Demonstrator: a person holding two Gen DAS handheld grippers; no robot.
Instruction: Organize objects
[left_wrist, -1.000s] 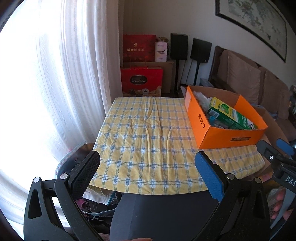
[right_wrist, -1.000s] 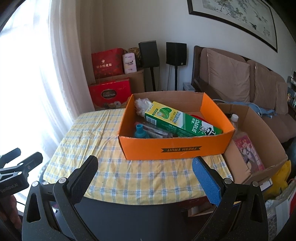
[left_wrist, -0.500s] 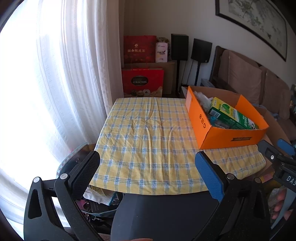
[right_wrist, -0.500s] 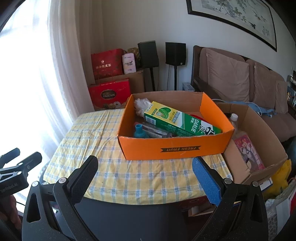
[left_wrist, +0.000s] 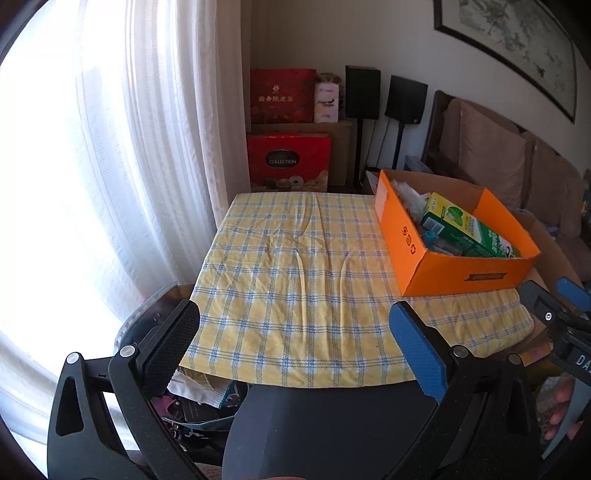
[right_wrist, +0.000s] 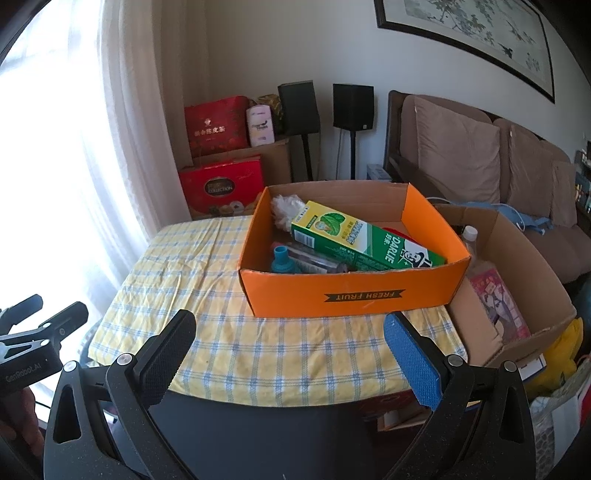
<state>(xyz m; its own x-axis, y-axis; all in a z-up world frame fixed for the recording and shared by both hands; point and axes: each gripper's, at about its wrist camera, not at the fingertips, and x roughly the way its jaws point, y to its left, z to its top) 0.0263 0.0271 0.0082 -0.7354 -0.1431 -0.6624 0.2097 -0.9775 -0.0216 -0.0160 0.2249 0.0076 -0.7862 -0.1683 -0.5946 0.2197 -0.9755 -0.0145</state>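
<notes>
An orange cardboard box (right_wrist: 354, 297) marked FRESH FRUIT stands on the right part of a table with a yellow checked cloth (right_wrist: 207, 258). It holds a green Darlie toothpaste carton (right_wrist: 365, 242), a white fluffy item (right_wrist: 286, 210), a teal cap (right_wrist: 282, 258) and other small items. The box also shows in the left wrist view (left_wrist: 454, 273). My left gripper (left_wrist: 295, 343) is open and empty before the table's near edge. My right gripper (right_wrist: 290, 347) is open and empty, short of the box's front wall.
A brown cardboard box (right_wrist: 517, 280) with a bottle and a pink packet stands right of the table. Red gift boxes (left_wrist: 288, 162), two speakers (right_wrist: 352, 107) and a brown sofa (right_wrist: 480, 162) are behind. A white curtain (left_wrist: 147, 147) hangs on the left. Clutter lies under the table's near left corner (left_wrist: 199, 398).
Both grippers have drawn back slightly from the table; the box looks a little farther off. Their jaws stay open.
</notes>
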